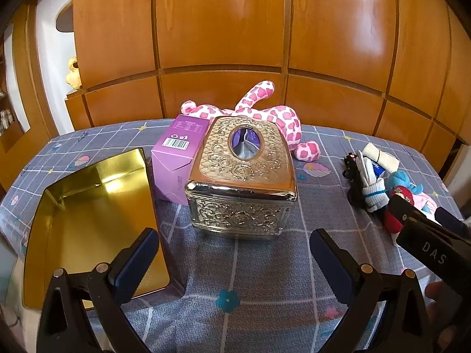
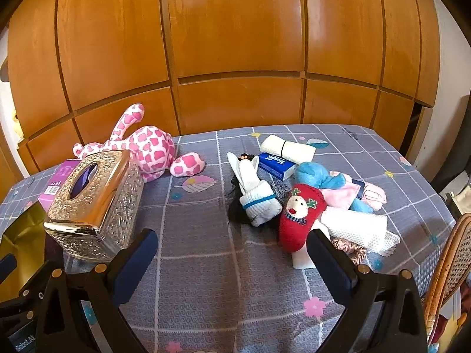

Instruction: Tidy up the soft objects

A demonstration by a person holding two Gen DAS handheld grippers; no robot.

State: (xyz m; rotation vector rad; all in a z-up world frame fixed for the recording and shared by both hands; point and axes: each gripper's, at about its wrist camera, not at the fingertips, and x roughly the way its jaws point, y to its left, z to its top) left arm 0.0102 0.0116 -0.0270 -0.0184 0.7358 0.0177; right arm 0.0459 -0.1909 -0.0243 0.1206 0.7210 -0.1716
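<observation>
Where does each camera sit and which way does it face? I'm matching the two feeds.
Left wrist: on the left tool, facing the tissue box and gold tin; its own open fingers and the right tool's body show.
Right wrist: on the right tool, facing the soft pile with the red sock; its open fingers show.
Shared: tissue box, pink plush.

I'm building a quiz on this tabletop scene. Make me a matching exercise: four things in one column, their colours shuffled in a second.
Things:
1. plush toy
2. tissue box
3. carton
4. Christmas sock

Colours:
A. red
B. purple
C. pink and white
D. silvery embossed metal

Pairs: 1-C, 2-D, 3-B, 4-A
</observation>
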